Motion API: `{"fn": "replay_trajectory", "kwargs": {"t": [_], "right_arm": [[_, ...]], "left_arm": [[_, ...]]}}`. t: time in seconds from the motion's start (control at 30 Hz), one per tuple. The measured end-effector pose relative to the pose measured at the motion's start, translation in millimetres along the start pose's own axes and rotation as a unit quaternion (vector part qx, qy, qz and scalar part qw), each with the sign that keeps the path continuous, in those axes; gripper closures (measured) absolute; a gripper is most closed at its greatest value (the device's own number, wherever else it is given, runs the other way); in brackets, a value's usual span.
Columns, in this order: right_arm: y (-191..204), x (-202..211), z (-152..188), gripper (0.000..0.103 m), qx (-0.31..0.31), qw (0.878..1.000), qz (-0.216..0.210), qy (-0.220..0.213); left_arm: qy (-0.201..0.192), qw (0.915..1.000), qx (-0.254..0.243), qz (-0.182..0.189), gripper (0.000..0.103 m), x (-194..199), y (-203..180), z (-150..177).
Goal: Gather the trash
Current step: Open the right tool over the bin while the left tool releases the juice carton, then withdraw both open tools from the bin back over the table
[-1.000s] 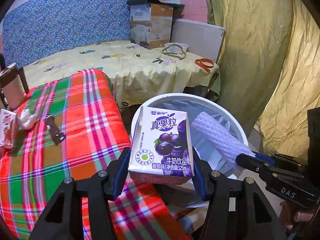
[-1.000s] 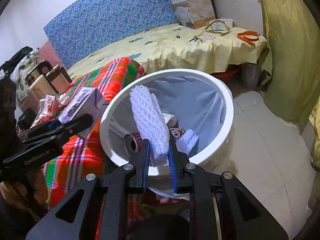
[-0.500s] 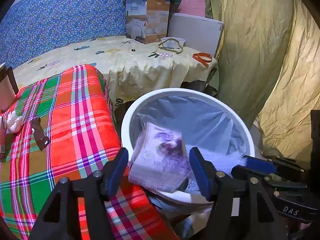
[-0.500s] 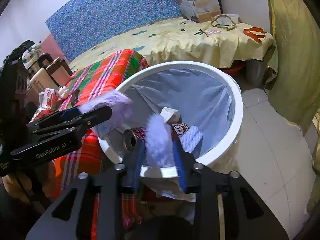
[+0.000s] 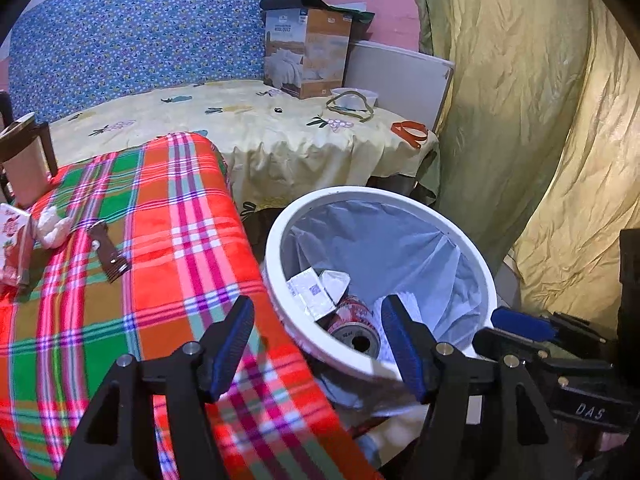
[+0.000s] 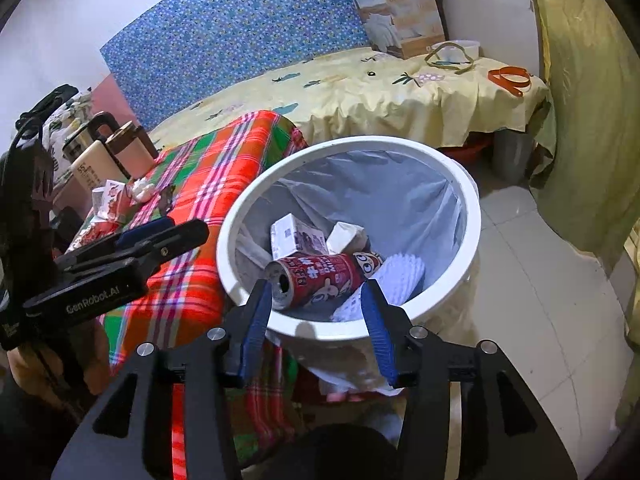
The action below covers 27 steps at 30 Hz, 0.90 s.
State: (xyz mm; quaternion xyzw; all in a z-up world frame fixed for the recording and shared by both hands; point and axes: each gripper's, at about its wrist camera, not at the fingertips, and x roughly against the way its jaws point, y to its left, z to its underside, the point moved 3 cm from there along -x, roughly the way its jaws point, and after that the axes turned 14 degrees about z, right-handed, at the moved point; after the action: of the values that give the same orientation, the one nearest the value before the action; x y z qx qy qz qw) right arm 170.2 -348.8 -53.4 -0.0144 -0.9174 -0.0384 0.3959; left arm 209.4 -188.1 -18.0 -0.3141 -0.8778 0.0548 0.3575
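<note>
Between our fingers nothing is held: the left gripper (image 5: 316, 344) stands spread above the near rim of the bin (image 5: 478, 258), and the right gripper (image 6: 318, 320) is likewise wide apart over the same rim.

Just below them, inside the bin, lie a red can (image 6: 316, 276) on its side, white foam netting (image 6: 400, 272), and a small carton (image 6: 294, 236) beside another pale carton, all resting on the grey liner.

Further left, on the plaid blanket (image 5: 168, 216), we see what trash is left: a brown wrapper (image 5: 108, 256), a white crumpled wad (image 5: 52, 226) and a red-and-white carton (image 5: 14, 246) at the far edge, near a mug.

We judge all three light. The wrapper looks thin and limp, lying flat on soft cloth, so we would pinch it at a raised end rather than press down into the blanket. The wad seems soft and should squash; a grip across its middle will do. The carton is stiffer but may crush if empty, so we would take it across its narrow sides with gentle pressure.

Beyond, on the yellow bedspread, a cardboard box (image 5: 306, 56) stands against the blue wall.
</note>
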Motion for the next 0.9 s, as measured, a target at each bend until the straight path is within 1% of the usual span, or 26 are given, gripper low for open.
{"fn": "replay_trajectory", "kwargs": {"t": [0.3, 0.53, 0.7, 0.9], "right_arm": [[23, 25, -2, 0.054, 0.019, 0.999, -0.013, -0.031], [47, 38, 0, 0.054, 0.036, 0.998, -0.033, -0.047], [59, 42, 1, 0.054, 0.047, 0.996, -0.048, -0.054], [76, 43, 6, 0.054, 0.063, 0.995, -0.061, -0.05]], "left_arm": [[-0.028, 0.9995, 0.004, -0.009, 0.035, 44, 1, 12], [-0.049, 0.9985, 0.012, -0.021, 0.035, 76, 7, 23], [-0.061, 0.9972, 0.027, -0.034, 0.035, 94, 18, 31], [-0.071, 0.9956, 0.038, -0.048, 0.035, 110, 29, 40]]}}
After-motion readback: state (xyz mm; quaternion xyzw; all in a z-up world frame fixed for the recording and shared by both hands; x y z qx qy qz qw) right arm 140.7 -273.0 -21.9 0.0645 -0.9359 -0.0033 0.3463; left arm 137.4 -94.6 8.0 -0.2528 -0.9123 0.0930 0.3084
